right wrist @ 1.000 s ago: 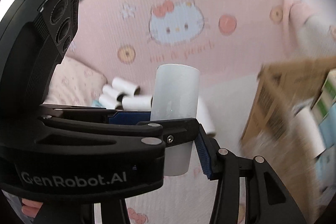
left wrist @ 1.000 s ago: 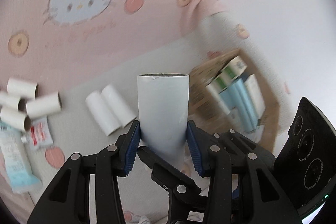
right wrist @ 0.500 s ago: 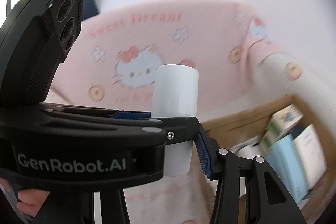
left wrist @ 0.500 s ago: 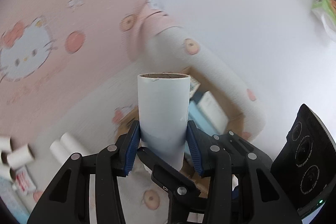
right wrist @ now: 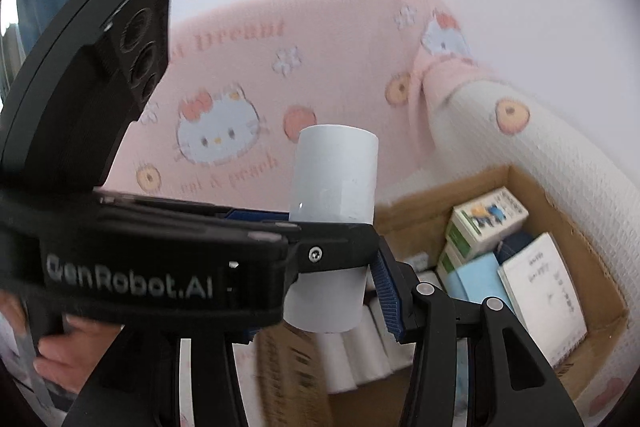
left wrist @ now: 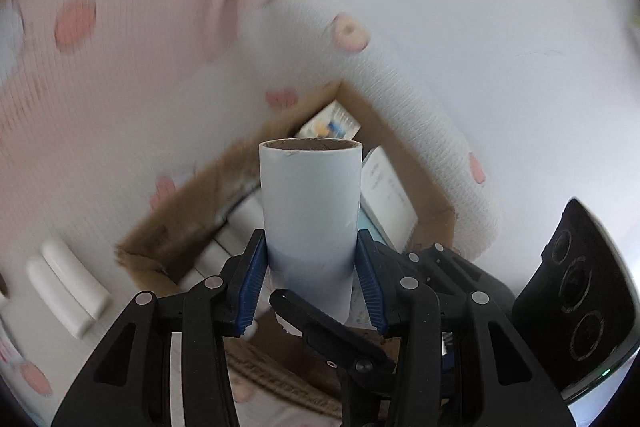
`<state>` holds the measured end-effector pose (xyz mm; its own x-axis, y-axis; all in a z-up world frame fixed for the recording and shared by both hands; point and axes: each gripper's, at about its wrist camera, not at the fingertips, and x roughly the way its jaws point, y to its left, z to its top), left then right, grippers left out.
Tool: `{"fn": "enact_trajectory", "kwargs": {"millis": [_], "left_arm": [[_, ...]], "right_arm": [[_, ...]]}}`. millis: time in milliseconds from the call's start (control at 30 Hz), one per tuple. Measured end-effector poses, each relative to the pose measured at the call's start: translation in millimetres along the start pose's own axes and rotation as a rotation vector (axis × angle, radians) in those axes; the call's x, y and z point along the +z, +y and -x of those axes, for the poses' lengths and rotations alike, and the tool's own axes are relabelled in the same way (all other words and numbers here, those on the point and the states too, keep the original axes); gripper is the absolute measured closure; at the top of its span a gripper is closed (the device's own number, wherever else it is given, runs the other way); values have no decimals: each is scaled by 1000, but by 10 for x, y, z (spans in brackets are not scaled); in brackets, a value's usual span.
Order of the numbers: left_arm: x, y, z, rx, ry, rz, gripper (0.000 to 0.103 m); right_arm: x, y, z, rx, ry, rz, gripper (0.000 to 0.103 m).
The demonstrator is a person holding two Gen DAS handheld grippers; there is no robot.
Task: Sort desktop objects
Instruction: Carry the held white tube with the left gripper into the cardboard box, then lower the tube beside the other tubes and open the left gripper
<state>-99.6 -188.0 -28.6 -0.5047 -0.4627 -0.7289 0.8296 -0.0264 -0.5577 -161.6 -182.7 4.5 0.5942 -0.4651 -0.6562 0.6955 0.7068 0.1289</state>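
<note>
My left gripper (left wrist: 311, 287) is shut on a white paper roll (left wrist: 310, 203) with a brown core, held upright between the blue pads (left wrist: 370, 287). Behind and below it is an open cardboard box (left wrist: 188, 199). In the right wrist view my right gripper (right wrist: 324, 291) is shut on a second white roll (right wrist: 334, 179); its left finger is mostly hidden behind the left gripper's black body (right wrist: 140, 267). The cardboard box (right wrist: 560, 211) lies below right, holding small cartons (right wrist: 484, 223), booklets (right wrist: 540, 287) and several white rolls (right wrist: 360, 355).
Two white rolls (left wrist: 66, 283) lie on the bedspread left of the box. A pink cartoon-cat blanket (right wrist: 240, 87) and a white bolster (right wrist: 552, 155) surround the box, with a white wall behind. A person's hand (right wrist: 76, 347) holds the left gripper.
Both grippers have carried their rolls to the right, away from the loose rolls on the bedspread. The cardboard box now sits right behind and under them.
</note>
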Motion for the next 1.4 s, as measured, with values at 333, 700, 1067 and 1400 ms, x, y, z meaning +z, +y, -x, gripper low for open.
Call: {"fn": "enact_trajectory", "kwargs": {"millis": [333,700,1067,1400], "left_arm": [[46,43,-421,18,92,98,55],[58,77,-646,99,207,164,56],[-19,180,-826,133,301,232,56],[0,328,-909,218,337,369,56]], "right_arm": [[-81,-469,-273,110,193,-57,58],[-156,-416,-460,94,349,-22,58],[-311,-532,-542,138,464,-65,58],[-428,-629,-609,185,526,-160,59]]}}
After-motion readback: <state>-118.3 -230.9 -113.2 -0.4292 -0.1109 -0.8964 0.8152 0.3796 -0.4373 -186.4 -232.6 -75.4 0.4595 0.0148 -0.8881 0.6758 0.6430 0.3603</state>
